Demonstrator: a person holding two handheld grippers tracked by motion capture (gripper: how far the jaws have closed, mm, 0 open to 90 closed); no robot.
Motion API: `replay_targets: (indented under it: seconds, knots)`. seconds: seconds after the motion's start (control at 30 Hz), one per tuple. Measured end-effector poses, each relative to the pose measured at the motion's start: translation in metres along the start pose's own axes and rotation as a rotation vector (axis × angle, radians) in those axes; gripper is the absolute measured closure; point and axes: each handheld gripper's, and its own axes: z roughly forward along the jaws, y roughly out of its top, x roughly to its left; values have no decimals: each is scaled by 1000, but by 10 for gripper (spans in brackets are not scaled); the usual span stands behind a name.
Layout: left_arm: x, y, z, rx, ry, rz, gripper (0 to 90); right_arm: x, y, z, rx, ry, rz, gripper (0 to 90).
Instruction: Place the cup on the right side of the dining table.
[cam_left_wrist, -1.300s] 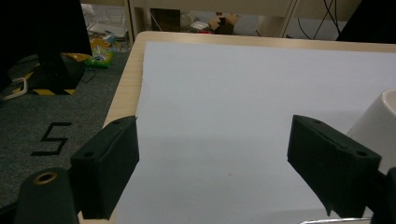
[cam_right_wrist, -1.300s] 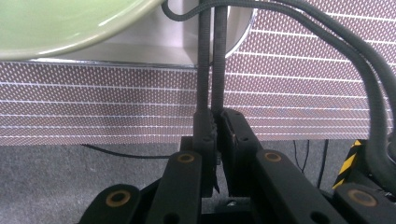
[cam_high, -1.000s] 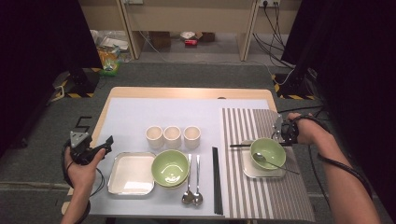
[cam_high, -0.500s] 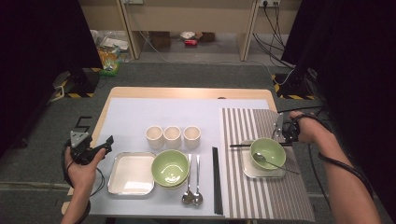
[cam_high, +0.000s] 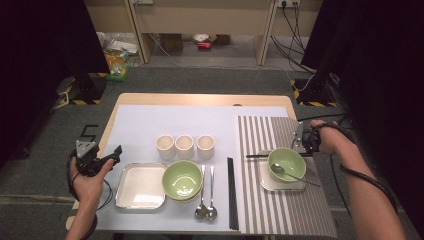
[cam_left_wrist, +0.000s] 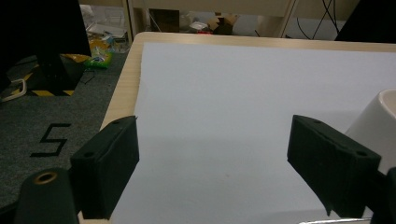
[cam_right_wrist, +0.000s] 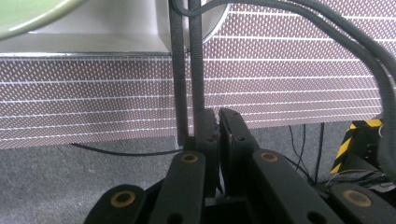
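My right gripper (cam_high: 301, 142) (cam_right_wrist: 218, 112) hovers at the right edge of the striped placemat (cam_high: 260, 210). Its jaws have just been opening a trace and stand almost together, with nothing between them. A pair of black chopsticks (cam_high: 257, 156) (cam_right_wrist: 187, 70) lies behind the green bowl (cam_high: 286, 164), its near end against the outside of one jaw. The bowl holds a spoon (cam_high: 295, 175) and sits on a small tray (cam_high: 265, 180) (cam_right_wrist: 93, 42). My left gripper (cam_high: 114, 156) (cam_left_wrist: 212, 154) is held open and empty at the table's left edge, over the white sheet (cam_left_wrist: 243, 93).
Three cups (cam_high: 184, 146) stand mid-table; one white side (cam_left_wrist: 373, 121) shows by a left jaw. In front lie a white square plate (cam_high: 141, 186), another green bowl (cam_high: 182, 180), two spoons (cam_high: 206, 200) and more black chopsticks (cam_high: 231, 192). Cables (cam_right_wrist: 327, 42) cross the mat.
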Motion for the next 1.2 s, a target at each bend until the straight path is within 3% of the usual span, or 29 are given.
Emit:
replay_targets:
  seconds: [0.17, 1.2]
  knots:
    - [0, 0, 0, -1, 0, -1, 159, -1, 1, 2, 0, -5, -17, 869]
    - [-2, 1, 0, -3, -2, 0, 159, 0, 4, 1, 7, 12, -17, 859]
